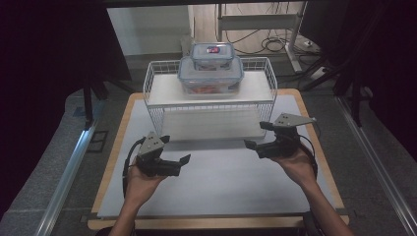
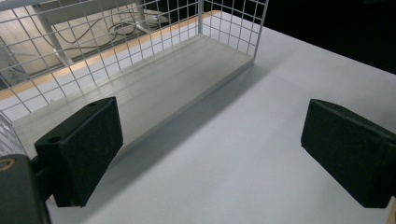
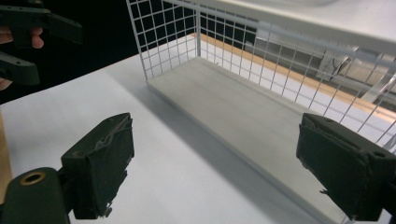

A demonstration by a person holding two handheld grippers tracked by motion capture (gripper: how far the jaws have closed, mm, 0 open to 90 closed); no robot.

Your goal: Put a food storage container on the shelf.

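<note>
Overhead, a person's two forearms reach in from the near edge of a white-topped table (image 1: pixel 216 187), each hand holding a black two-jaw gripper above the bare surface. Beyond them stands a white wire rack (image 1: pixel 152 81) with two shelves. On its upper shelf sits a large clear container (image 1: pixel 210 81) with a blue-rimmed lid, and a smaller container (image 1: pixel 213 51) of the same kind is stacked on top of it, probably so that both fit on the one shelf. The lower shelf (image 2: pixel 159 84) is bare, and its open front faces the person. The left gripper (image 1: pixel 178 150) hovers near the rack's left front corner, its jaws spread wide and holding nothing; the right gripper (image 1: pixel 255 135) hovers just off the right front corner, likewise spread and empty. Both point inward and slightly toward the rack, a ready pose that suggests an approach is about to start. The stacked containers lie above and behind both grippers, roughly midway between them and well apart from either. In the two gripper views, the open jaws frame the lower shelf and the tabletop.
</note>
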